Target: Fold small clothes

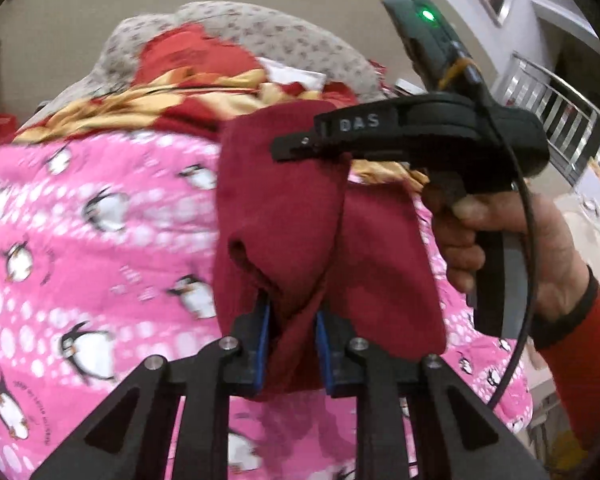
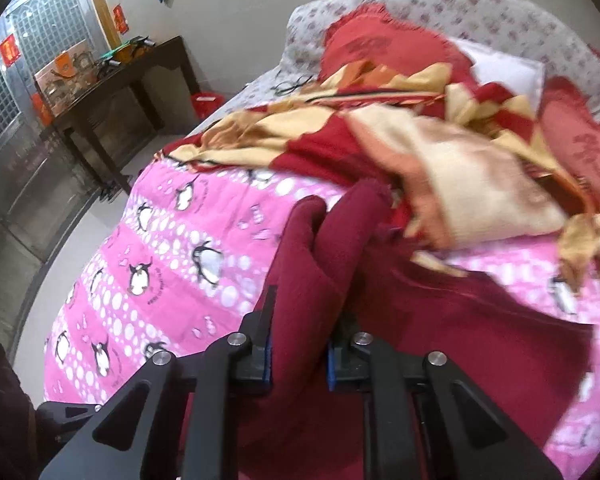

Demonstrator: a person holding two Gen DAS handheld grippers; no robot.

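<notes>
A dark red garment (image 1: 340, 240) hangs bunched above the pink penguin-print bedspread (image 1: 100, 240). My left gripper (image 1: 292, 344) is shut on a gathered fold of it, the cloth pressed between the blue pads (image 1: 263, 344). In the right wrist view the same dark red garment (image 2: 320, 280) rises in thick folds between the fingers, and my right gripper (image 2: 300, 356) is shut on it. The rest of the garment trails to the right over the bedspread (image 2: 160, 260). The right gripper's body (image 1: 420, 128), held by a hand (image 1: 512, 240), shows above the cloth in the left wrist view.
A red and gold blanket (image 2: 360, 120) lies crumpled across the bed, with a cream folded cloth (image 2: 480, 188) on it. Red cushions (image 2: 380, 48) and a floral headboard (image 2: 460, 4) are behind. A dark wooden table (image 2: 112, 80) stands left of the bed by a metal gate.
</notes>
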